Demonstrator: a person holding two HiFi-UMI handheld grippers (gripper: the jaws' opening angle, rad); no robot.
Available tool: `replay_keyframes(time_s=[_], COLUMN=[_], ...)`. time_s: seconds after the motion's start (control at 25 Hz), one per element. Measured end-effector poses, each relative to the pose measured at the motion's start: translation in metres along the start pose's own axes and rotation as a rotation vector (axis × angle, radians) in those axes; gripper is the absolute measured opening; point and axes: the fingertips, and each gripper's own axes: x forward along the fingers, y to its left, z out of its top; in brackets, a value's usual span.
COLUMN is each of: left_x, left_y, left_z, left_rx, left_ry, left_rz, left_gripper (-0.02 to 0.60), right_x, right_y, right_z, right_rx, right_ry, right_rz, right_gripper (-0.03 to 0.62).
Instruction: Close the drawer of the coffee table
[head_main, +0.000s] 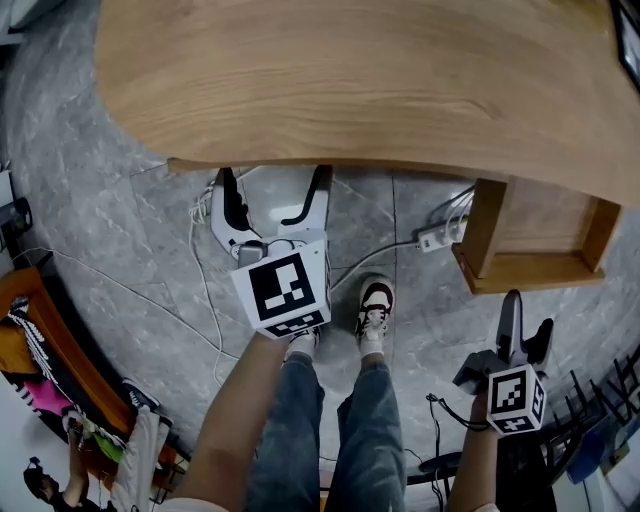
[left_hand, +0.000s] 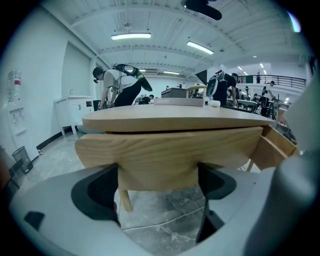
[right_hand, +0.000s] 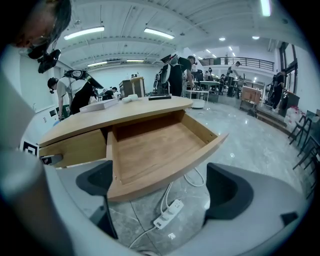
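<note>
The drawer (right_hand: 155, 150) stands pulled well out from under the near edge of the table (head_main: 350, 80), toward its right end, and it is empty: bare wooden floor, thin side walls, and a curved front panel with no handle that I can see. It looks like rigid timber, light with nothing in it, so it should slide rather than need lifting. A flat push on the middle of the front panel seems the safest contact, since pressing at 1 end could skew it in its opening. Its front panel runs lengthwise along the table's near edge and faces the person, its mouth faces up, and its travel runs at right angles to that edge, back under the tabletop. The right tongs (head_main: 527, 320) hang low in front of that panel, clear of it, with jaws spread wide and nothing between them. The left tongs (head_main: 275, 185) are up at the near edge further left, jaws also spread, framing a second drawer front (left_hand: 165, 155) that sits about flush under the top; whether they touch it I cannot tell. Below the drawer a power strip (right_hand: 167, 214) and its cables lie on the grey floor (head_main: 120, 220).
</note>
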Motion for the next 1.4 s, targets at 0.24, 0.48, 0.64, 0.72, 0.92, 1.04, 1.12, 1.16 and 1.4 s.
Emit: replay_keyframes(time_s=[0.24, 0.48, 0.64, 0.72, 0.92, 1.04, 1.12, 1.16, 1.4], left_x=[0.011, 0.020, 0.020, 0.019, 0.025, 0.032, 0.035, 0.035, 0.034], left_y=[0.000, 0.000, 0.001, 0.001, 0.001, 0.000, 0.000, 0.000, 0.002], left_z=[0.006, 0.011, 0.011, 0.011, 0.014, 0.018, 0.019, 0.020, 0.019], left_rx=[0.000, 0.004, 0.004, 0.007, 0.001, 0.002, 0.005, 0.005, -0.005], left_ry=[-0.019, -0.037, -0.058, -0.067, -0.056, -0.062, -0.067, -0.072, -0.086], left_rz=[0.001, 0.000, 0.003, 0.004, 0.008, 0.007, 0.007, 0.008, 0.012], left_gripper=[0.495, 0.495, 0.495, 0.495, 0.495, 0.495, 0.495, 0.495, 0.495], right_x=[0.004, 0.002, 0.000, -0.001, -0.003, -0.006, -0.007, -0.008, -0.009], right_y=[-0.001, -0.003, -0.003, -0.004, -0.006, -0.009, -0.010, -0.011, -0.013], right_z=[0.000, -0.002, -0.006, -0.006, -0.007, -0.010, -0.011, -0.010, -0.008], right_rx=[-0.001, 0.010, 0.025, 0.026, 0.019, 0.030, 0.036, 0.037, 0.050], right_ry=[0.000, 0.000, 0.003, 0.000, -0.007, -0.004, -0.004, -0.006, -0.016], right_rz=[-0.002, -0.007, -0.012, -0.013, -0.011, -0.019, -0.021, -0.022, -0.024], right_gripper=[0.588, 0.588, 0.588, 0.588, 0.588, 0.588, 0.588, 0.588, 0.588])
